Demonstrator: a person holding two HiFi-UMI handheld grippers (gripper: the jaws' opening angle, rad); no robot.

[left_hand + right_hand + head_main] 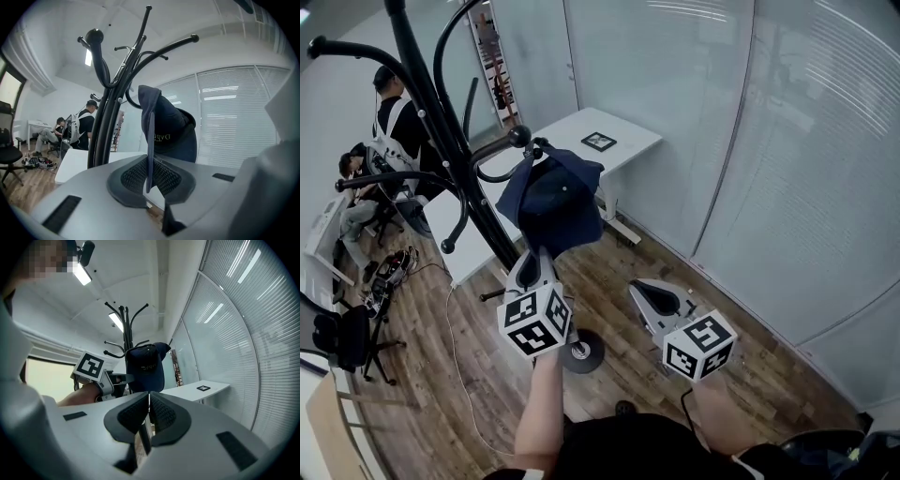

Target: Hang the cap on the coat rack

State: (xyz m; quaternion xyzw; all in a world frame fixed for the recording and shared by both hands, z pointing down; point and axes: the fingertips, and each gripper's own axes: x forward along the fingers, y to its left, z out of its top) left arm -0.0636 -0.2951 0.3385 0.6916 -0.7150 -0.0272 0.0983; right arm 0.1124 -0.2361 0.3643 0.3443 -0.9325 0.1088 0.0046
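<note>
We are at the hanging step. Our left hand-held gripper (536,261), forearm stretched forward and up, pinches the cap (555,199) by its brim, the crown against a ball-tipped hook (519,137) of the coat rack (441,117), perhaps already draped over it. Next we need to seat it and let go. Our right hand-held gripper (656,295) hangs lower, jaws together, empty.
</note>
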